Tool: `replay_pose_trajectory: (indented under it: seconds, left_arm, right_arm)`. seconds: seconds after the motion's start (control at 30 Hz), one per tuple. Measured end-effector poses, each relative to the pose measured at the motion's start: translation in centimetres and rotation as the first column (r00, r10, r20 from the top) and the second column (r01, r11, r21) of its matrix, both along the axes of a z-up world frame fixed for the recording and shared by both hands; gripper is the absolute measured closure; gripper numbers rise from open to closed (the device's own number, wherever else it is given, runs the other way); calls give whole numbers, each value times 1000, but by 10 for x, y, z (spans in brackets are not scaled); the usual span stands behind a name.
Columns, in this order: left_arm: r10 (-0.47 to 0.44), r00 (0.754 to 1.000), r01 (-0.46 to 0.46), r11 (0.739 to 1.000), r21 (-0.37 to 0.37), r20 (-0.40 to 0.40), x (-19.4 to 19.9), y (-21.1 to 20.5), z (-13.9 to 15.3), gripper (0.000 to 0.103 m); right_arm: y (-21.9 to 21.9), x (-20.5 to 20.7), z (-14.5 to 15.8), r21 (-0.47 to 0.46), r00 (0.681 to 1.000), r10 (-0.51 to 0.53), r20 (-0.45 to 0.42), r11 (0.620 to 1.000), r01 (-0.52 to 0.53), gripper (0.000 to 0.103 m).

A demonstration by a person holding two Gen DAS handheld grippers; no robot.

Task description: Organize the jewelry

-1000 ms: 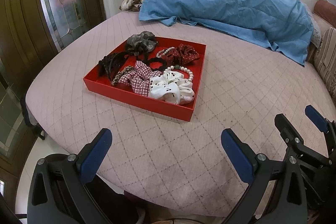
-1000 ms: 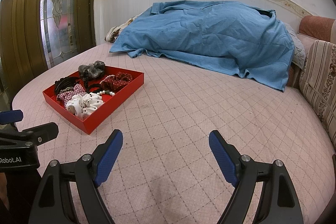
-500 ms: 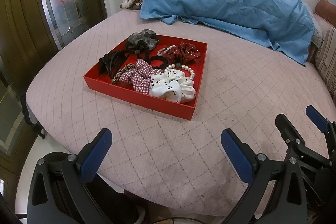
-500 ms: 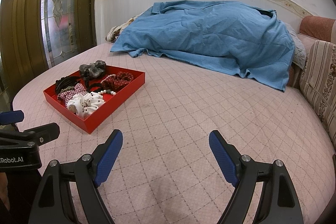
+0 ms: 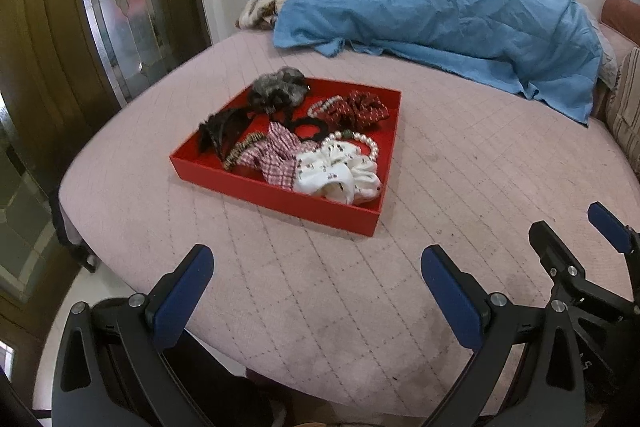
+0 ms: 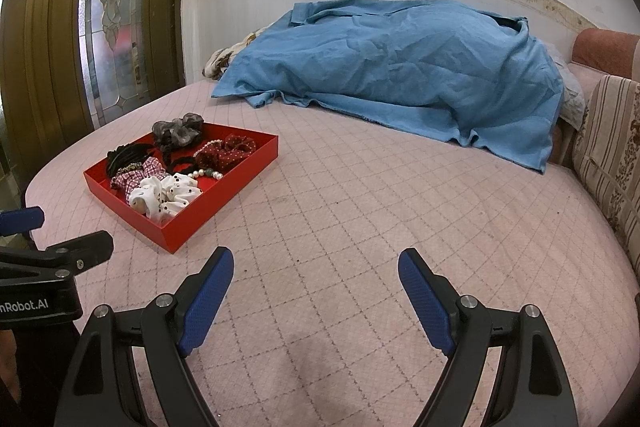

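Observation:
A red tray [image 5: 280,197] [image 6: 192,223] lies on the pink quilted bed. It holds a white dotted scrunchie [image 5: 340,175] [image 6: 164,195], a pink plaid scrunchie [image 5: 276,155], a red dotted scrunchie [image 5: 364,109] [image 6: 228,151], a grey scrunchie [image 5: 276,87] [image 6: 176,131], black hair pieces [image 5: 224,129] and a pearl bracelet [image 5: 360,141]. My left gripper [image 5: 316,283] hovers open near the bed's front edge, short of the tray, with nothing between its fingers. My right gripper [image 6: 316,283] is open and empty too, to the right of the tray; its fingers [image 5: 560,259] show in the left wrist view.
A crumpled blue blanket [image 6: 400,67] covers the back of the bed [image 6: 360,207]. Striped cushions [image 6: 612,147] line the right side. A wooden door with stained glass [image 6: 112,27] stands at the left. The bed's edge drops to the floor at the lower left [image 5: 80,287].
The left wrist view has tilted slightly, so the tray sits a bit higher in it. Both grippers stay open and in place.

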State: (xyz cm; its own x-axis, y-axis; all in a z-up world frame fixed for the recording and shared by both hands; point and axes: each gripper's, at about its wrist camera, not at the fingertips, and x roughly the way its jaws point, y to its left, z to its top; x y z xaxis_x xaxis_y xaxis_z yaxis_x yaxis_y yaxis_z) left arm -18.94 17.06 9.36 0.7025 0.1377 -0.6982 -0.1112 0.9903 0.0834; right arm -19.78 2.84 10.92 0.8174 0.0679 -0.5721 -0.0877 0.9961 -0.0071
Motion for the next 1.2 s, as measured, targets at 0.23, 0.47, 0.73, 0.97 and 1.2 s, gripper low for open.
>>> replay_pose_trajectory:
  seconds: [0.23,0.47,0.73,0.97,1.2]
  left_arm:
    - [10,995,-16,998,60,96,-8,-3,11,0]
    - [17,995,-23,998,61,103,-8,-3,14,0]
    - [28,998,-30,999,24,60,-5,2,8,0]
    - [35,998,-36,999,18,55,-4,4,7,0]
    - [34,999,-35,999,11,39,-3,4,4,0]
  right_arm:
    - [2,-5,-2,6,1000,0,3,1000,0,15]
    - [-1,-3,2,12,1000,-3,12,1000,3,15]
    - [-5,-3,4,20,1000,-4,22,1000,3,15]
    - [-3,-5,6,16,1000,4,28,1000,-5,14]
    - [-1,-8,7,13,999,10,34,1000,-11,13]
